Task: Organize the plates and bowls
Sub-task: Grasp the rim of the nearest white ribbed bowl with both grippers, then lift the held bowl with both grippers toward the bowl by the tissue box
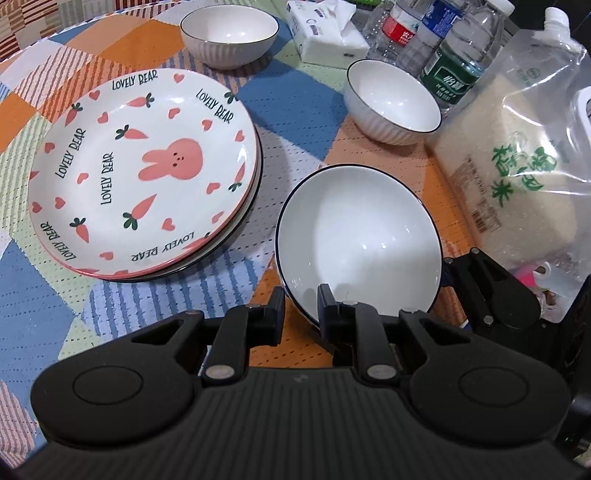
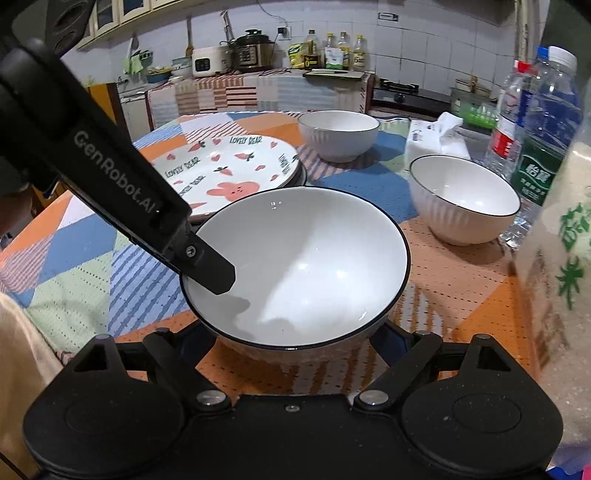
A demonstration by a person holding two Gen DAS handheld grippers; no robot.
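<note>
A white bowl with a dark rim is tilted up off the patchwork tablecloth. My left gripper is shut on its near rim, one finger inside the bowl. My right gripper sits wide open around the bowl's base, its fingertips hidden under the bowl; its body shows at the bowl's right. A stack of plates, the top one with a pink rabbit, lies to the left. Two more white bowls stand behind: one at the right, one farther back.
A clear bag of rice stands close on the right. Water bottles and a tissue pack stand behind the bowls. A kitchen counter with appliances is beyond the table.
</note>
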